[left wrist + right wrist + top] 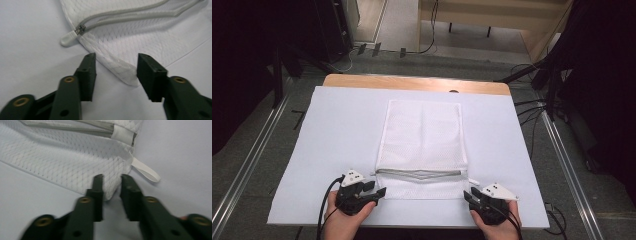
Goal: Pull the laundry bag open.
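Note:
A white mesh laundry bag (422, 140) lies flat on the white table cover (337, 130), its grey zipper (419, 173) running across the near end. My left gripper (376, 189) stands open at the bag's near left corner (125, 75), which lies between the jaws without being pinched. The zipper pull (68, 38) rests just beyond it. At the near right corner, my right gripper (469, 194) is open with a narrower gap, and the corner (110, 191) sits between its jaws. A white fabric loop (146, 171) sticks out beside that corner.
The table's wooden far edge (412, 82) shows beyond the cover. Floor rails (562, 150) run along both sides, with cables and dark stands at the right and left. The near table edge is just below both hands.

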`<state>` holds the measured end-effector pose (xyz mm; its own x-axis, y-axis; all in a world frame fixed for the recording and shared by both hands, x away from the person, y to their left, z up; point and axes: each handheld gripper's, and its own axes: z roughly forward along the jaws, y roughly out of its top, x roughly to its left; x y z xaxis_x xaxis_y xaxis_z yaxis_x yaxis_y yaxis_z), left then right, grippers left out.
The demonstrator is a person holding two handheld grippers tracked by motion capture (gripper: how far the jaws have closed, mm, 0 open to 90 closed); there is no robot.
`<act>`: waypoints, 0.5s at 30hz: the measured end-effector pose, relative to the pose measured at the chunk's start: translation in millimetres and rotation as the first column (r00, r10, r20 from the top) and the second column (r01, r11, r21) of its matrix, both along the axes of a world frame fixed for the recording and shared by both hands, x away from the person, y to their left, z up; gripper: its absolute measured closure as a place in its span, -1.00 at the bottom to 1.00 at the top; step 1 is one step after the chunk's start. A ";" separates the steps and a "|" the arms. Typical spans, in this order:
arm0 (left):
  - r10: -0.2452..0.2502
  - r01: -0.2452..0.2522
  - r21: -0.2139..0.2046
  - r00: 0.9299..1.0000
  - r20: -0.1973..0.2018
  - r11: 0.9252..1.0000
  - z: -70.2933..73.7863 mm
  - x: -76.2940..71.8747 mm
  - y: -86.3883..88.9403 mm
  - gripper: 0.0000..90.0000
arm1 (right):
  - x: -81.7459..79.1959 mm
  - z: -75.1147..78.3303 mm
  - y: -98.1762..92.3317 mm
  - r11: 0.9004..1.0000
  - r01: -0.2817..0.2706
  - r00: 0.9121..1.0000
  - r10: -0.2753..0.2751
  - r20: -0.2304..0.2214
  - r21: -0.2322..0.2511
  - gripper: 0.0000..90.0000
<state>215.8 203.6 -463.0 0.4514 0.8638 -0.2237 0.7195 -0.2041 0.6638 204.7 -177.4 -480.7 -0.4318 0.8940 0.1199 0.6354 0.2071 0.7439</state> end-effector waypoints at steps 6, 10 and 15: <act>-0.084 0.080 -0.079 0.995 -0.047 0.994 0.5 1.6 9.3 1.00 | -3.8 6.1 -0.3 0.998 -0.057 0.998 0.057 -0.015 -0.007 1.00; -0.136 0.130 -0.142 0.990 -0.038 0.981 0.8 0.5 16.2 0.77 | -11.5 10.4 -6.3 0.997 -0.070 0.998 0.070 -0.007 0.027 0.80; -0.048 0.056 -0.141 0.997 0.055 0.988 4.8 0.4 29.7 -0.32 | -5.3 18.7 -32.7 0.996 -0.017 0.995 0.007 0.097 0.093 0.14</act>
<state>216.3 233.3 -458.2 0.5088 0.7998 -0.3184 0.6749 -0.1409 0.7244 199.3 -210.1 -462.0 -0.4560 0.8754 0.1602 0.5574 0.1407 0.8182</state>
